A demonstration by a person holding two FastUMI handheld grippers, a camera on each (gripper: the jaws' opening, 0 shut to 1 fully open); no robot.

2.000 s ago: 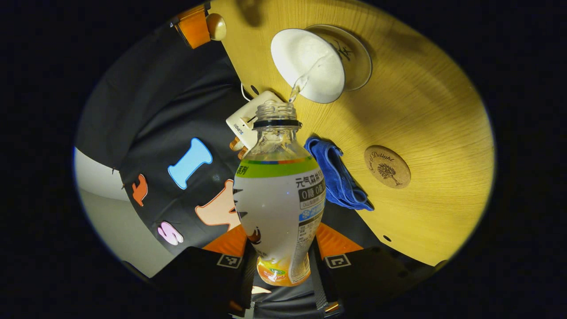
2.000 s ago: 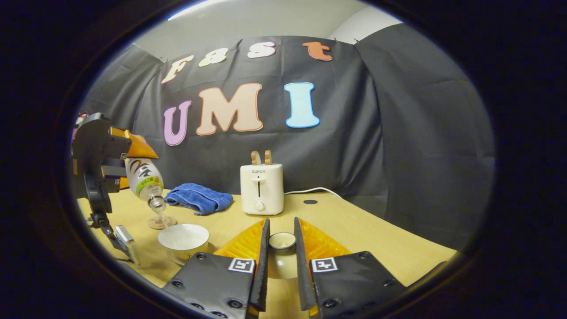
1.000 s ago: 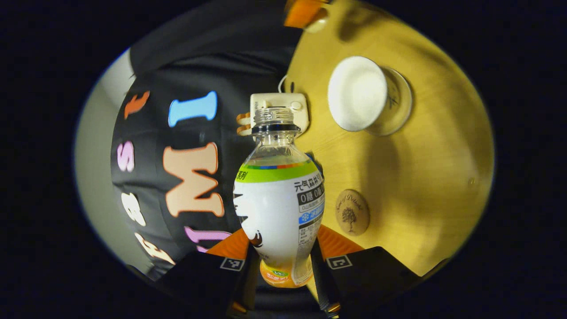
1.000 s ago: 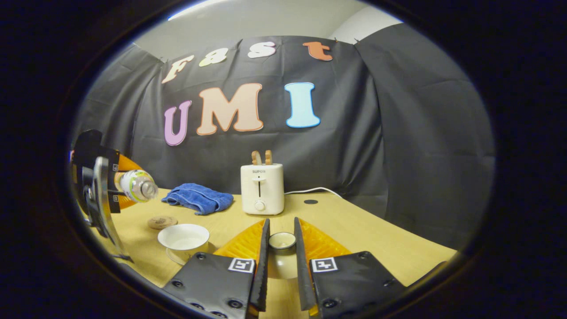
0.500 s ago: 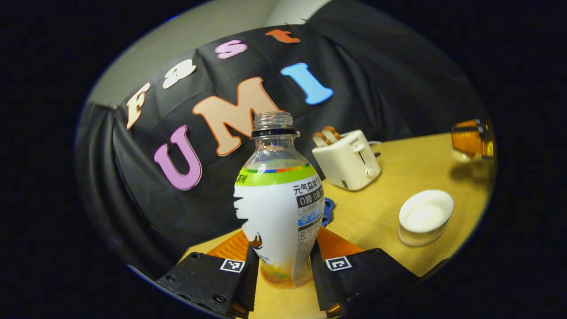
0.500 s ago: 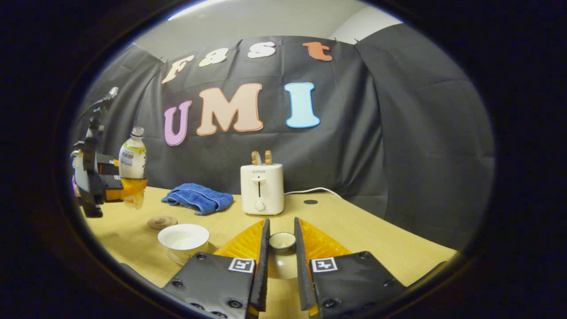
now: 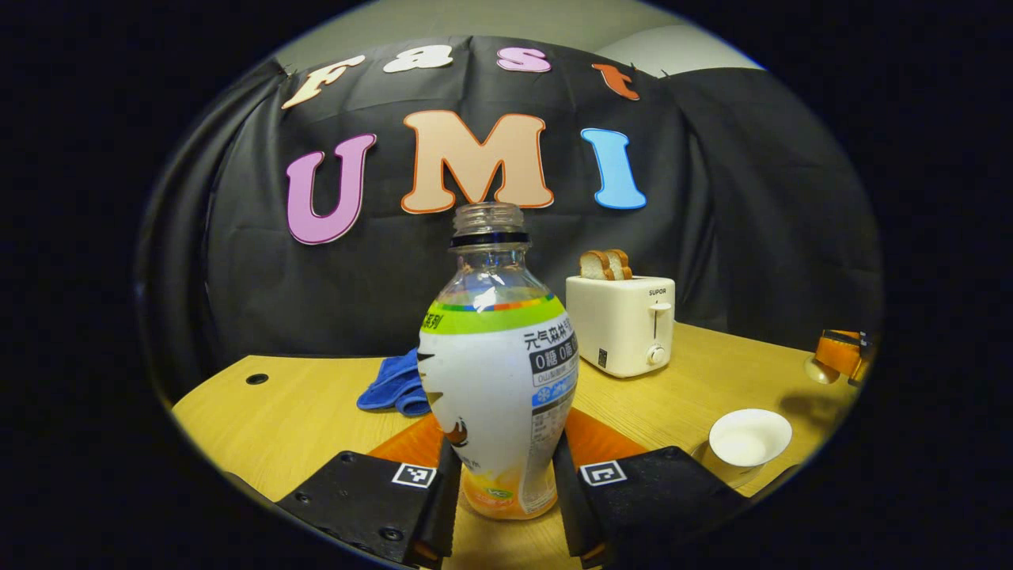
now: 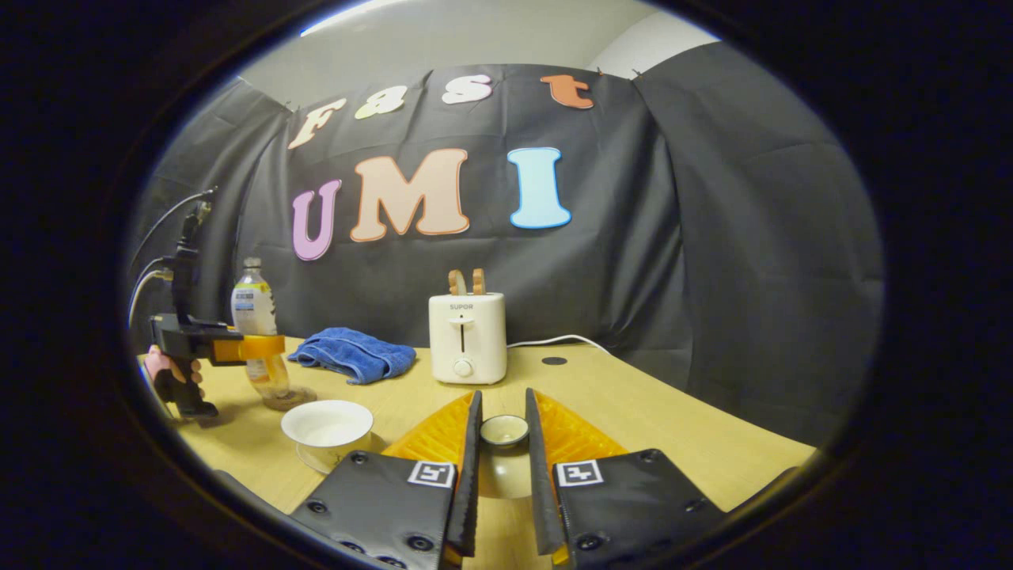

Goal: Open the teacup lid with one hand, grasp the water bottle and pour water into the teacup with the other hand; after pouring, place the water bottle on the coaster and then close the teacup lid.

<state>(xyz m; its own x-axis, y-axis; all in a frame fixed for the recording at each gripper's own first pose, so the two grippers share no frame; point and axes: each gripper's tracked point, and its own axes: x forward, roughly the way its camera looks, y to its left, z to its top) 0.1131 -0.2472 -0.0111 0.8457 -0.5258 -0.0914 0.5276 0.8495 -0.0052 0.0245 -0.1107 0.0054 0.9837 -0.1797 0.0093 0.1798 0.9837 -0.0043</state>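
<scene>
My left gripper (image 7: 502,483) is clenched on the lower body of the water bottle (image 7: 498,372); both fingers press its sides, so it stays upright with the open neck on top and nothing can spill. In the right gripper view the bottle (image 8: 259,332) stands over the round wooden coaster (image 8: 290,398), and I judge it is touching it or just above; I cannot tell which. A hand (image 8: 170,372) holds this gripper's handle.

My right gripper (image 8: 500,467) grasps the teacup lid (image 8: 504,431) by its small knob, near the table (image 8: 633,412), to keep the teacup (image 8: 327,423) free. The cup sits open on its saucer, close to the coaster.

Two seconds ago the bottle was tipped neck-down and water ran into the cup; now it is upright and has come down beside the blue towel (image 8: 354,354). The right gripper has not moved. The toaster (image 8: 467,336) stands behind.
</scene>
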